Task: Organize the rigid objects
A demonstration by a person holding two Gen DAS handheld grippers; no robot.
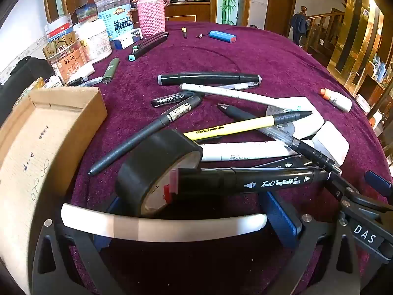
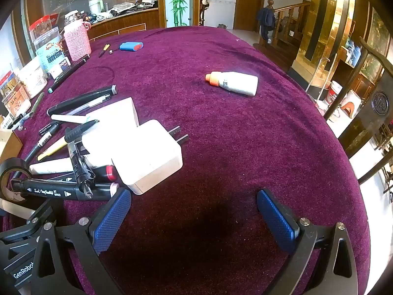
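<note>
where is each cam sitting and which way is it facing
Left wrist: sits on the left gripper, low over the purple table, facing the pen pile, black tape roll and cardboard box; its own black frame and blue pads show, jaws wide apart.
Right wrist: sits on the right gripper, facing across the table toward the white charger and white bottle; both blue pads show, open and empty.
Shared: the black Touch marker, tape roll, charger, pink-sleeved bottle.

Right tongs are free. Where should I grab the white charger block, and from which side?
Grip the white charger block across its two flat side faces, coming from above with the right tongs wide open. Avoid the far end, where its prongs stick out.
</note>
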